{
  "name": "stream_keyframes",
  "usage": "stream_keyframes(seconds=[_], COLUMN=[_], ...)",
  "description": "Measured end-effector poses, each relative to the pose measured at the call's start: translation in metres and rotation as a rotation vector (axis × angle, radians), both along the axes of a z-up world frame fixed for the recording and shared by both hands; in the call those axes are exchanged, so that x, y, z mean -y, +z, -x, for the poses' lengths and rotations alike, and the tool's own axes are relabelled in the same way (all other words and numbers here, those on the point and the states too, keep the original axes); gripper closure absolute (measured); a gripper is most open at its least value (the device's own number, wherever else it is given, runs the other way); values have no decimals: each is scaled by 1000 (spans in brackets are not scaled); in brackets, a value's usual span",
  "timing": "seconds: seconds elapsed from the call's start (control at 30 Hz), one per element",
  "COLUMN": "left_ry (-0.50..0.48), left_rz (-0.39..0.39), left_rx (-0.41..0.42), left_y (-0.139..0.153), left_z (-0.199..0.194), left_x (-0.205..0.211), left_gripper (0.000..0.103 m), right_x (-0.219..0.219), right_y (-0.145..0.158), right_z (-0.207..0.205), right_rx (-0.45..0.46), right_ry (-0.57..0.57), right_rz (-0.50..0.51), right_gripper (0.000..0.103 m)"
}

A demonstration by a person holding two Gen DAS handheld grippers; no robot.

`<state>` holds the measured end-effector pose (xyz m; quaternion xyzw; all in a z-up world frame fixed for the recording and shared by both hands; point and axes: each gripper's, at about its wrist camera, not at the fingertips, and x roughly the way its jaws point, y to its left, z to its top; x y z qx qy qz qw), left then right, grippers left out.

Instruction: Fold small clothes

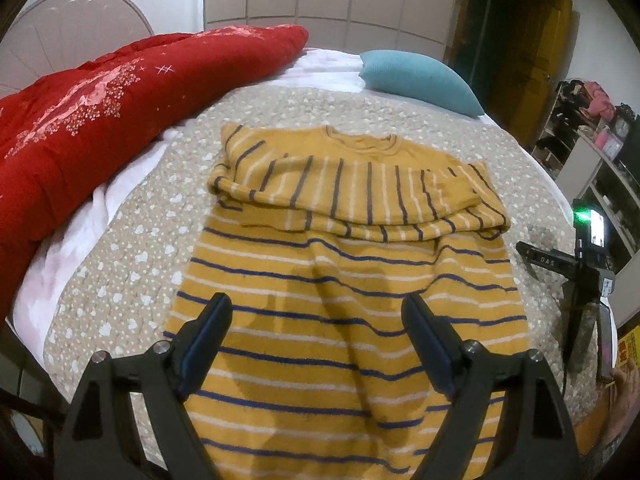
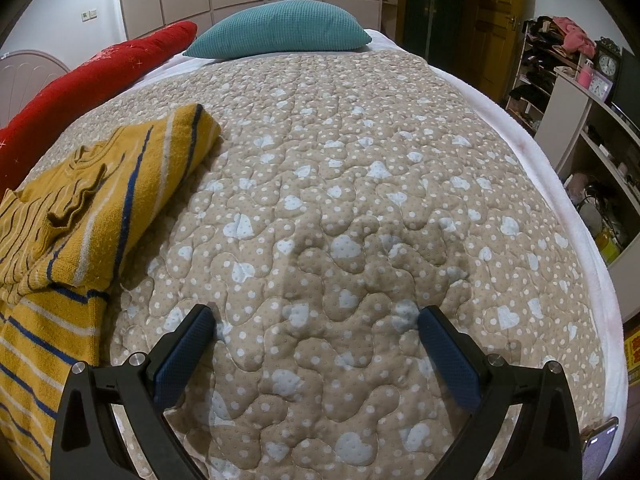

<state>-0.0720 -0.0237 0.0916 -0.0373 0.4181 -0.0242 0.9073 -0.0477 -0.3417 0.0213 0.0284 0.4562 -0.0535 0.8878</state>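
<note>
A mustard-yellow sweater (image 1: 344,264) with navy and white stripes lies flat on the bed, collar at the far end, both sleeves folded across the chest. My left gripper (image 1: 316,312) hovers over its lower half, open and empty. In the right wrist view the sweater (image 2: 80,216) lies at the left edge, one folded sleeve on top. My right gripper (image 2: 316,324) is open and empty, low over the bare quilt to the right of the sweater.
The beige quilt (image 2: 360,184) with white hearts covers the bed. A red duvet (image 1: 100,120) lies along the left side, a teal pillow (image 1: 420,80) at the far end. A camera on a tripod (image 1: 584,264) and shelves (image 2: 592,120) stand at the right.
</note>
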Motion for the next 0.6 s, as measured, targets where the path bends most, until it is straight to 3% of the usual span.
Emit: stream_keyframes(seconds=[0.6], left_ry=[22], left_rz=[-7], left_rx=[-9], left_y=[-8], left_z=[2], left_x=[-7], left_gripper=[17], right_x=[0], right_y=[0], right_z=[0], right_rx=[0], right_ry=[0], right_rz=[0], right_gripper=[0])
